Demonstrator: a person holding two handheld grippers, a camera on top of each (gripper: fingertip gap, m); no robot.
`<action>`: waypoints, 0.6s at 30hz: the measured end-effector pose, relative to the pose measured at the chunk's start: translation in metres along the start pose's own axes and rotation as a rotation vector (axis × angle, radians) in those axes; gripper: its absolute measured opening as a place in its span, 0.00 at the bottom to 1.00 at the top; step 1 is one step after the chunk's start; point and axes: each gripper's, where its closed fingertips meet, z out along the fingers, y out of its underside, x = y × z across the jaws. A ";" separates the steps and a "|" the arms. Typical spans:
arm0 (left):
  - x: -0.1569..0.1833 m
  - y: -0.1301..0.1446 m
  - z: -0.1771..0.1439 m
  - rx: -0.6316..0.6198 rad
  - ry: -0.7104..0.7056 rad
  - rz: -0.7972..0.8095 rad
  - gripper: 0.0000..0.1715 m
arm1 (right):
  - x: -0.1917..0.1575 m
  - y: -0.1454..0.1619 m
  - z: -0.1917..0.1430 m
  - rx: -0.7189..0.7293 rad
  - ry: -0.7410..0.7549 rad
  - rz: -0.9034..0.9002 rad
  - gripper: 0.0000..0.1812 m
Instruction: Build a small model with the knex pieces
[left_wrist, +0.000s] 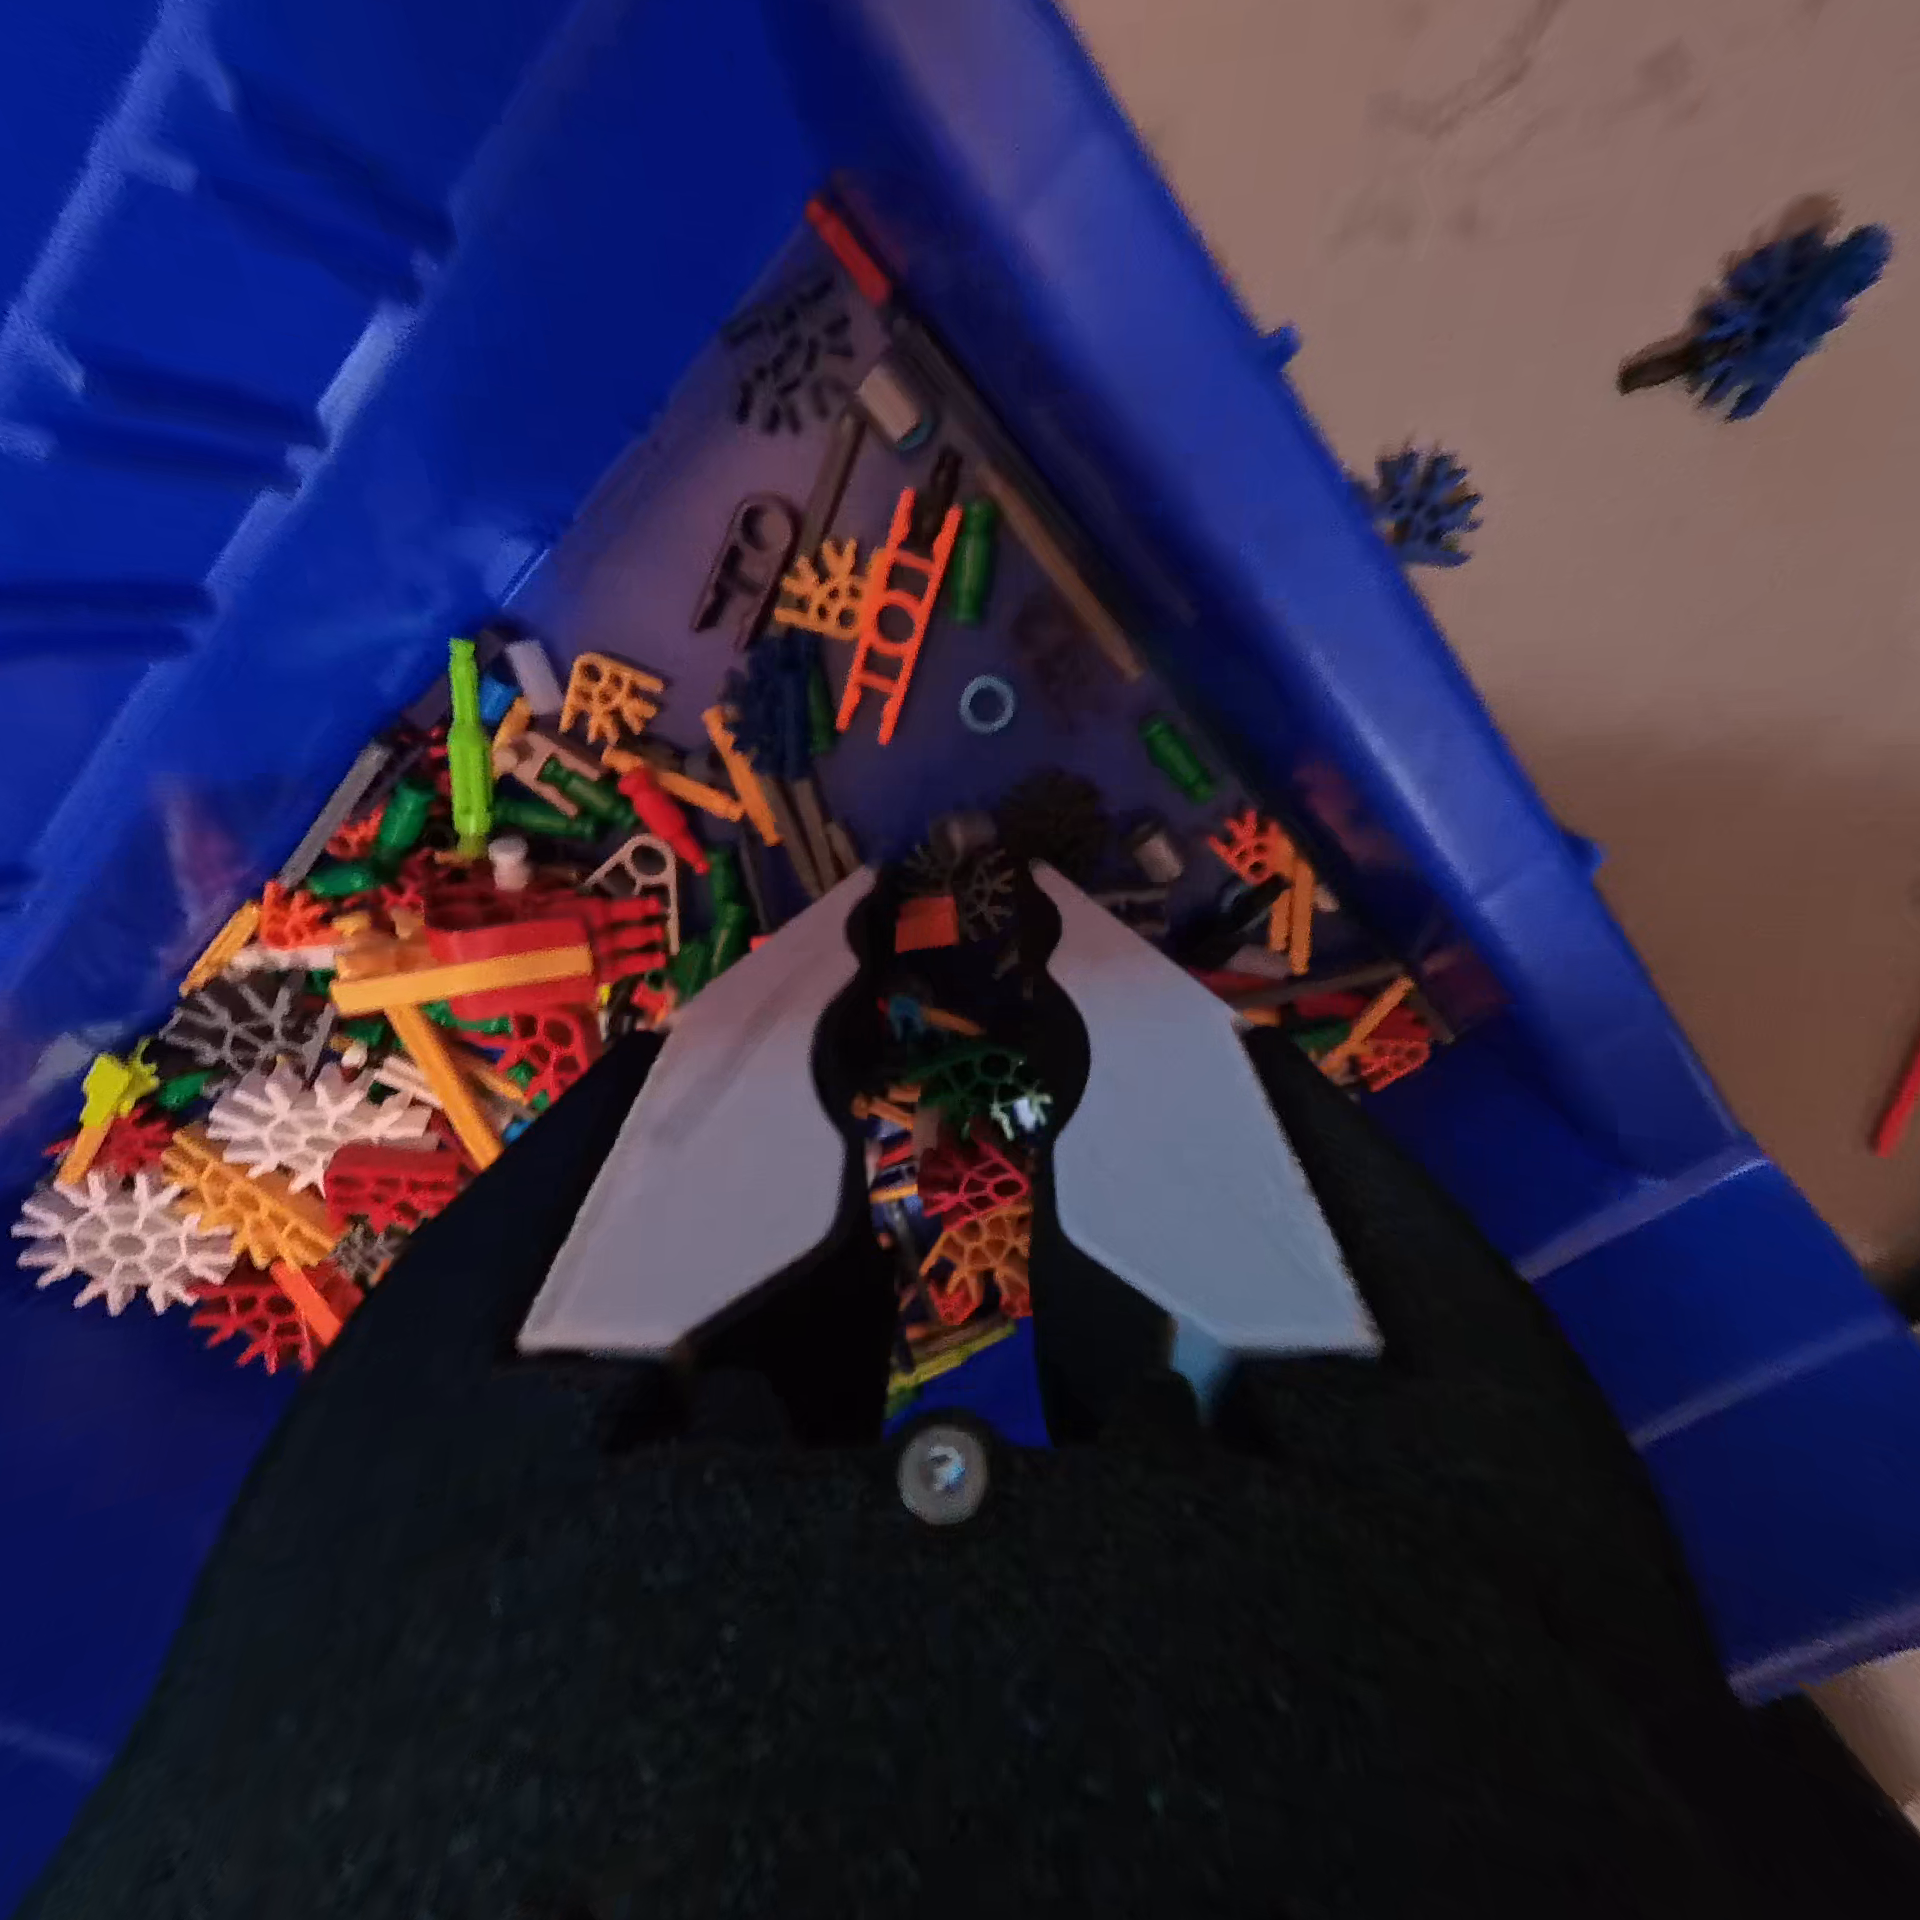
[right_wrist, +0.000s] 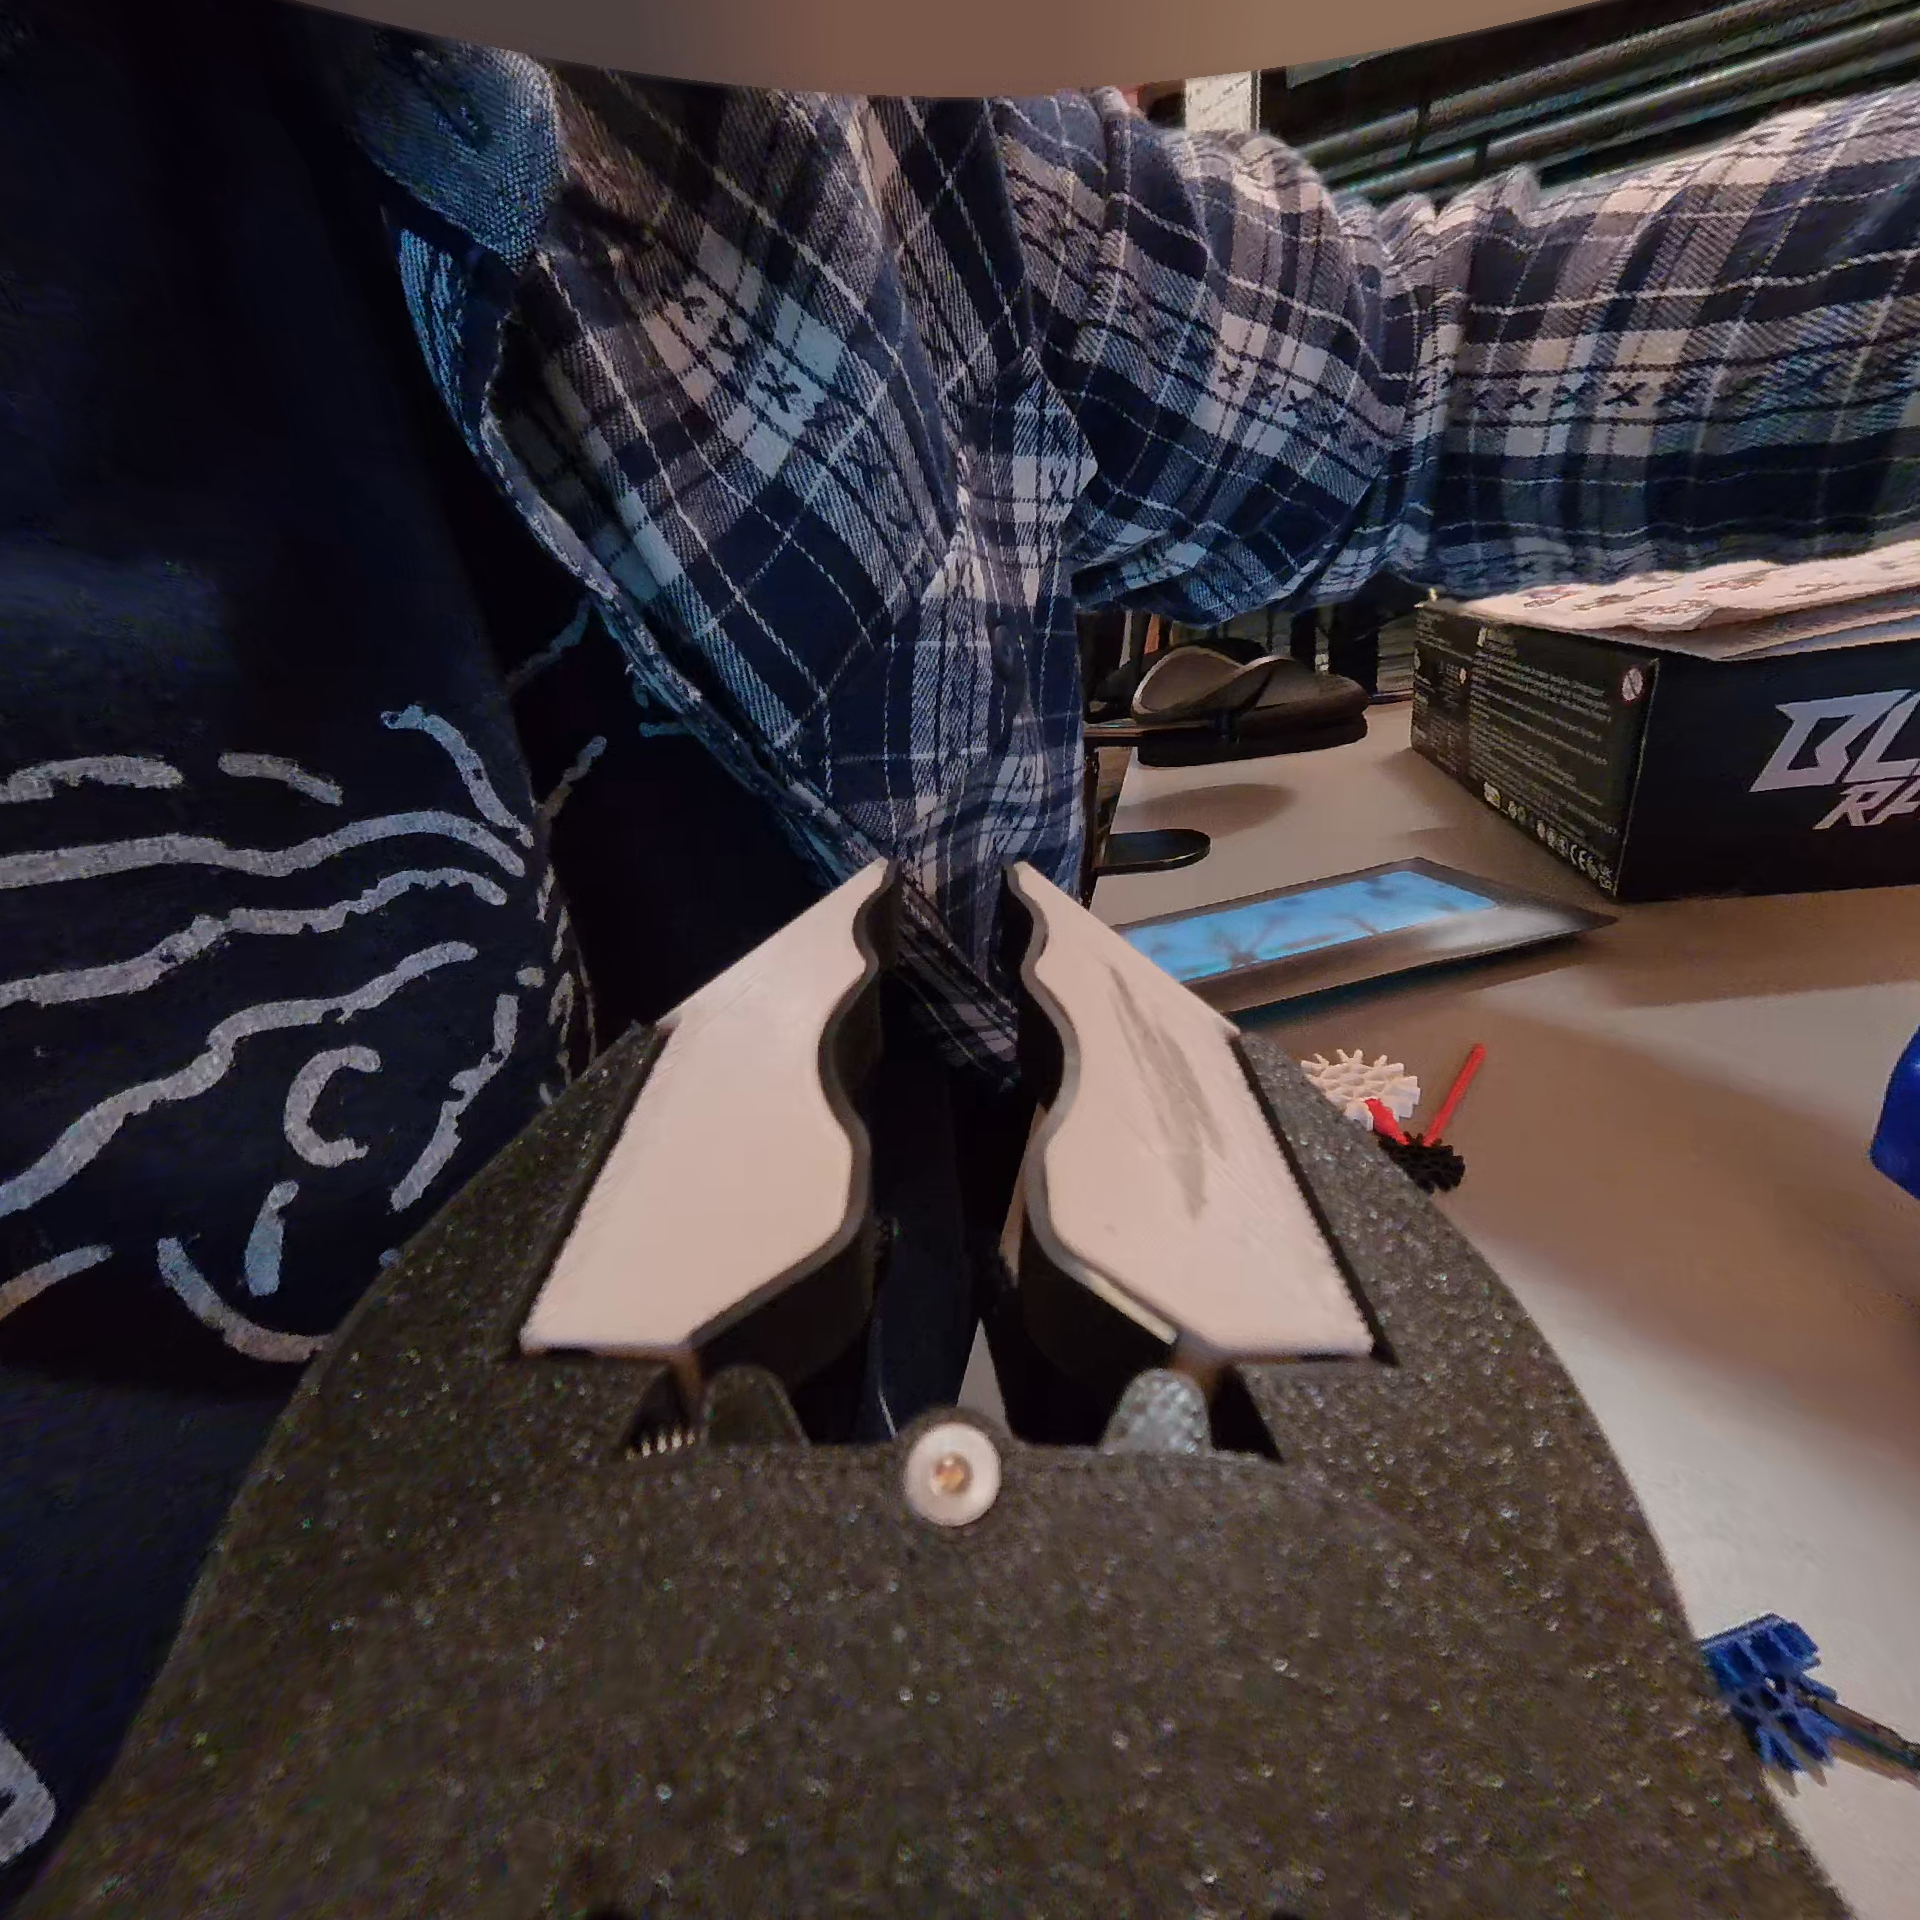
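My left gripper (left_wrist: 956, 878) is open and points down into a blue plastic bin (left_wrist: 520, 312). The bin holds a heap of small construction-toy pieces (left_wrist: 416, 987): rods, snowflake-shaped connectors, an orange ladder piece (left_wrist: 899, 618). A dark snowflake connector (left_wrist: 982, 888) lies just at the fingertips; the blur hides whether they touch it. My right gripper (right_wrist: 951, 878) is open and empty. It is raised off the table and points at a person's blue plaid shirt (right_wrist: 883, 468).
On the tan table (right_wrist: 1662, 1247) lie a white connector (right_wrist: 1361, 1086), a red rod (right_wrist: 1455, 1091), a black connector (right_wrist: 1429, 1153) and a blue connector on a grey rod (right_wrist: 1766, 1683). A black box (right_wrist: 1662, 758) and a flat screen (right_wrist: 1340, 925) lie farther back. Blue connectors (left_wrist: 1766, 312) lie outside the bin. Tip to tip, the grippers are about 30 cm apart.
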 end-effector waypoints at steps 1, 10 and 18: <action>-0.003 0.004 -0.001 -0.002 0.000 -0.015 0.11 | 0.000 0.000 0.000 -0.001 0.000 -0.002 0.10; -0.012 0.003 -0.021 0.107 -0.037 -0.083 0.05 | 0.000 0.001 0.000 -0.008 -0.003 -0.008 0.10; -0.003 0.007 -0.004 -0.008 -0.027 -0.004 0.15 | 0.001 0.001 0.000 -0.008 -0.001 -0.011 0.10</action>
